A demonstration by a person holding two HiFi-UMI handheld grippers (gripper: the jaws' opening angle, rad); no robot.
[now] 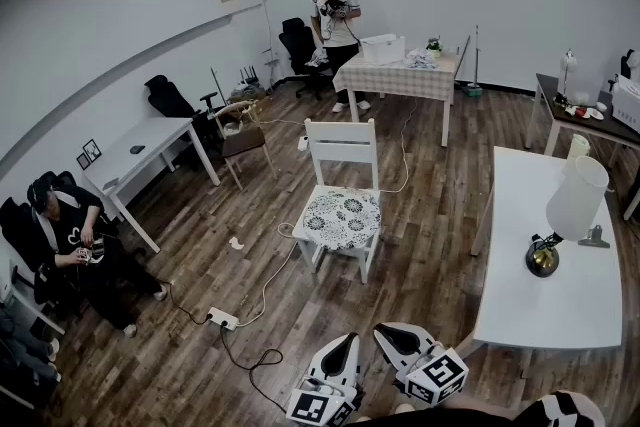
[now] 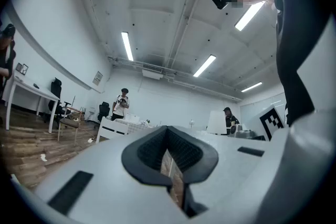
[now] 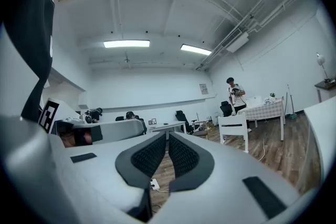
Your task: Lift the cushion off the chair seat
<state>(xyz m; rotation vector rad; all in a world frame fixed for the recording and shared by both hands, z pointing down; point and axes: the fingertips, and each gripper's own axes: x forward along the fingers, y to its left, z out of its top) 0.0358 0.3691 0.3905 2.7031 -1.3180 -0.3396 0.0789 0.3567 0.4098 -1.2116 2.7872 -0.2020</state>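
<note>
On the seat of the white chair (image 1: pixel 343 128), mid-room and well ahead of me, lay the round patterned cushion (image 1: pixel 342 218). It was flat and covered most of the seat.

- Both grippers sat low at the near edge of the head view, well apart from the chair.
- Left gripper (image 1: pixel 346 339): fingers together, only a slit of floor showing between the pads, nothing held.
- Right gripper (image 1: pixel 384 329): fingers closed as well, and empty.

My read was that the approach had not begun in earnest.
- To do it well, I would walk up square to the chair's front.
- I would open both sets of fingers before arriving.
- I would pinch the cushion's near rim at two points, one on each side.
- I would then raise both ends evenly so the soft pad didn't fold or drag on the backrest.
- Whether it was tied to the seat, I could not tell.

Surroundings:
- A power strip (image 1: pixel 222 318) and its cable (image 1: pixel 268 277) trailed over the wood floor left of my line, a trip risk, and the cable ran on toward the chair legs.
- A white table (image 1: pixel 540 295) with a lamp (image 1: pixel 577 200) stood close on my right, so its corner needed watching.
- A seated person (image 1: pixel 75 240) was far left, and a standing person (image 1: pixel 335 15) was beyond a cloth-covered table (image 1: pixel 400 78). Both were clear of my path.
</note>
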